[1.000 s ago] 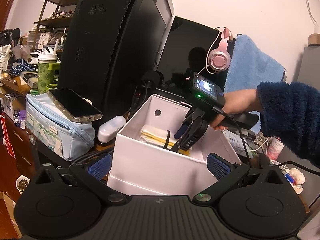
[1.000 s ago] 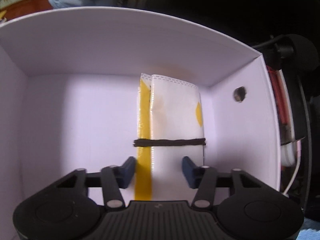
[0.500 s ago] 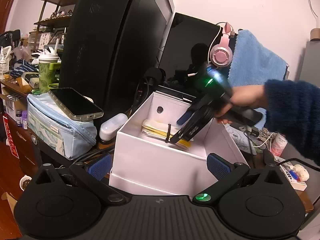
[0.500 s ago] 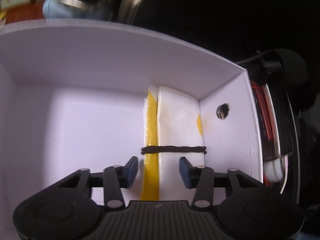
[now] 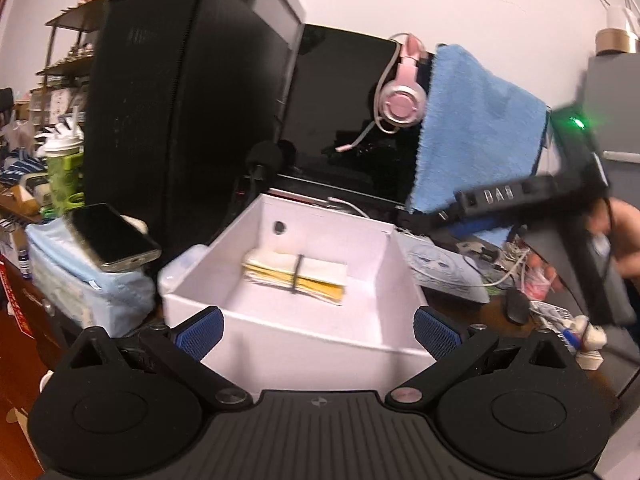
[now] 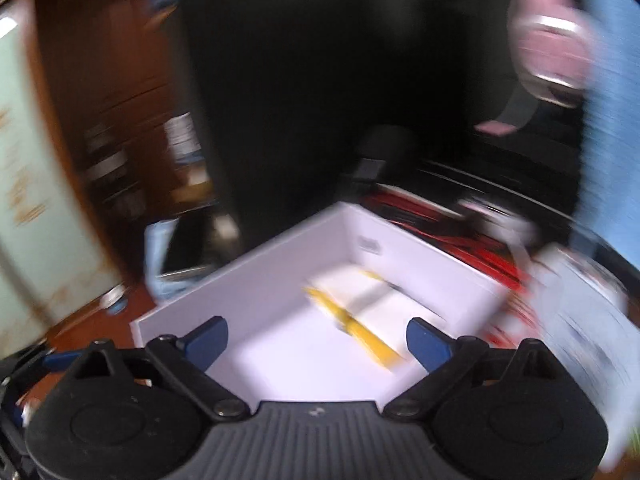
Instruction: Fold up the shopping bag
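Note:
The folded shopping bag [image 5: 296,271], white and yellow with a black band around its middle, lies flat on the floor of an open white box [image 5: 280,344]. My left gripper [image 5: 318,329] stands open in front of the box's near wall, empty. In the left wrist view the right gripper's body [image 5: 516,196] is up and to the right of the box, held by a hand. The right wrist view is blurred: my right gripper [image 6: 318,338] is open and empty above the box [image 6: 248,280], with the bag [image 6: 360,312] lying below it.
A black computer tower [image 5: 176,120] and a dark monitor [image 5: 340,112] rise behind the box. Pink headphones [image 5: 402,100] and a blue towel [image 5: 476,128] hang on the right. A phone [image 5: 108,238] rests on a light blue pouch [image 5: 80,280] at left. Cables and clutter lie at right.
The right gripper has lifted out of the box and swung up to the right, its jaws wider apart. The bag stays in the box. My left gripper has moved slightly closer.

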### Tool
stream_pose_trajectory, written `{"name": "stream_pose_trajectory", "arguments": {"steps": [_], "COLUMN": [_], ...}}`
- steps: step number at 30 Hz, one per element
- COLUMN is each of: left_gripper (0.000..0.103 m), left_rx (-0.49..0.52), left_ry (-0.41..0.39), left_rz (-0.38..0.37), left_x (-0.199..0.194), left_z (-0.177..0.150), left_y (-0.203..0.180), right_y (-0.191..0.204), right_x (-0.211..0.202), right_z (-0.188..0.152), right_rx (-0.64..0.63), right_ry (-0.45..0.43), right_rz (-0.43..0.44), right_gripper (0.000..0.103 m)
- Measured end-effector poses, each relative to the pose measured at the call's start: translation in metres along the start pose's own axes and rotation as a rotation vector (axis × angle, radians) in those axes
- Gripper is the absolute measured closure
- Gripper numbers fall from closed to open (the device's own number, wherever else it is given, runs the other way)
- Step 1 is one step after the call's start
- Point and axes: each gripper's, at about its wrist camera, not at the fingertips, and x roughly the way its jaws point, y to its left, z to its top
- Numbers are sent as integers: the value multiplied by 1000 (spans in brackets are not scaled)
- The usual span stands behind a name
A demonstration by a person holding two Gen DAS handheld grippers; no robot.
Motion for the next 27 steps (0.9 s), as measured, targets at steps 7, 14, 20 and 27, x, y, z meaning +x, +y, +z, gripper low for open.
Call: {"name": "stream_pose_trajectory", "arguments": {"steps": [7, 14, 20, 27], "left_gripper": [1, 1, 1, 1], "left_rx": [72, 136, 151, 182], "left_ry": [-13, 4, 77, 101], "left_rz": [-17, -12, 6, -36], "left_x": [12, 44, 71, 63], "left_z": [12, 11, -1, -13], "left_y": [-51, -104, -136, -153], "right_y": [-18, -35, -32, -15], "right_x": [-40, -80, -104, -126], "right_z": [-60, -120, -153, -180], "right_rx": [116, 232, 297, 347], "right_ry": [-11, -21, -41, -70], "right_rz": [-233, -466, -562, -600], "right_gripper": [7, 7, 7, 7]}}
